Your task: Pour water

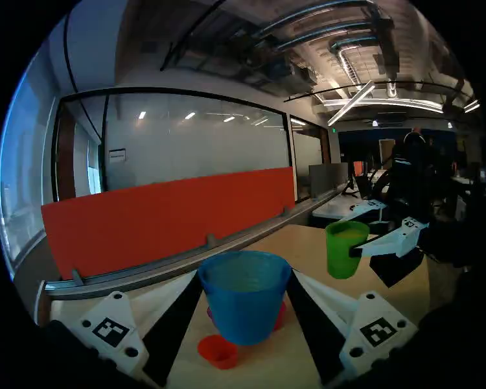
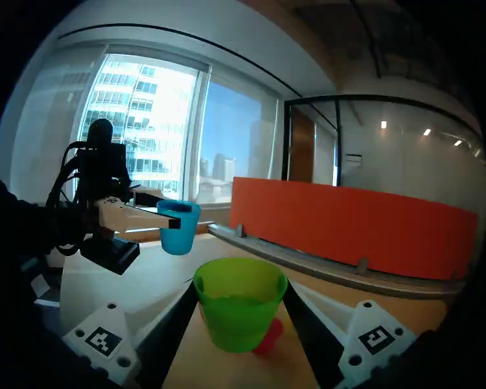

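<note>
In the left gripper view the left gripper [image 1: 244, 285] has its jaws clenched on the blue cup [image 1: 244, 305], one finger pressing each side of its wall. The cup stands upright at 6 o'clock in that view, its rim level. Under it lies the pale wooden counter [image 1: 295, 369]. A small red cap [image 1: 218, 351] sits at 7 o'clock from the cup's base, and a second red piece [image 1: 280, 316] peeks out just behind the cup at its 4 o'clock. What the blue cup holds I cannot tell.

At 2 o'clock from the blue cup, farther off, is the green cup [image 1: 345, 253], also upright. The right gripper [image 2: 241, 295] is grasping it: in the right gripper view both fingers bear on its sides, and it sits at 6 o'clock. Its inner wall looks darker low down, but whether that is water cannot be told. In that same view the blue cup hangs at 10 o'clock from the green one, held clear above the counter — the two cups are well apart.

An orange panel [image 1: 165, 217] runs along the counter's far edge, from 9 toward 1 o'clock of the blue cup. In the right gripper view a large window [image 2: 159, 129] fills the 11 o'clock side.
</note>
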Tool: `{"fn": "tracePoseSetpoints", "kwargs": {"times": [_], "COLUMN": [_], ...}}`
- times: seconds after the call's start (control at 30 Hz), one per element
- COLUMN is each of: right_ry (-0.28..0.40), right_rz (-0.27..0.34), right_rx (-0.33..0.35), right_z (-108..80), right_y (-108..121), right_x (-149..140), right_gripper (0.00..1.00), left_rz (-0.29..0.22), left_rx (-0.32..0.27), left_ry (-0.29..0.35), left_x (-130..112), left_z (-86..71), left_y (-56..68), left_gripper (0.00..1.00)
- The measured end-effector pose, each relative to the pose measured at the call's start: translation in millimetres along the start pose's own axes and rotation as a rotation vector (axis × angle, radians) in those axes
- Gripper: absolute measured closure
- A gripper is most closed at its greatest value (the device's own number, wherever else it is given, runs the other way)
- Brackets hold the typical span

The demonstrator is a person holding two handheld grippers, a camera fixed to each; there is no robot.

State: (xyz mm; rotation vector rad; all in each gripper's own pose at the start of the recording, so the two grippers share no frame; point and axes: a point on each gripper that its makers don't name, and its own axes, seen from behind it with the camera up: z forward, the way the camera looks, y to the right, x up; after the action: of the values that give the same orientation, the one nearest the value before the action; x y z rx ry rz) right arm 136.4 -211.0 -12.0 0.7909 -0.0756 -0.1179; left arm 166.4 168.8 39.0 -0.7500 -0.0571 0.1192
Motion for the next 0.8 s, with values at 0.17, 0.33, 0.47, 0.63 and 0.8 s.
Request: {"fn": "tracePoseSetpoints", "kwargs": {"times": [0.17,0.33,0.47,0.63,0.8], "right_ry": [-0.002,-0.015,-0.033,-0.06,-0.091], "right_rz": [-0.001,-0.002,-0.009,-0.013,-0.013], "right_rx": [-0.011,-0.011,-0.011,-0.008,-0.002], "right_z": [-2.1,-4.2,-5.7,-7.1,-8.3], "right_y": [7.0,9.9,11.9,12.5,13.3], "right_x": [-1.7,-6.5,-12.1,-22.2,-32.8], "right_gripper": [0.09,0.09,0.09,0.08,0.08], "left_rz": [0.0,0.006,0.012,0.026,0.041], "left_rx": [-0.005,-0.009,-0.018,-0.04,-0.061], "left_ry": [-0.025,-0.057,-0.089,-0.139,-0.194], "left_x": [-12.0,-25.0,-36.8,-52.6,-69.7], "left_z": [1.3,2.7,4.3,6.9,10.6], "left_y": [0.7,1.7,4.1,9.5,14.5], "left_gripper": [0.12,0.12,0.12,0.12,0.12]}}
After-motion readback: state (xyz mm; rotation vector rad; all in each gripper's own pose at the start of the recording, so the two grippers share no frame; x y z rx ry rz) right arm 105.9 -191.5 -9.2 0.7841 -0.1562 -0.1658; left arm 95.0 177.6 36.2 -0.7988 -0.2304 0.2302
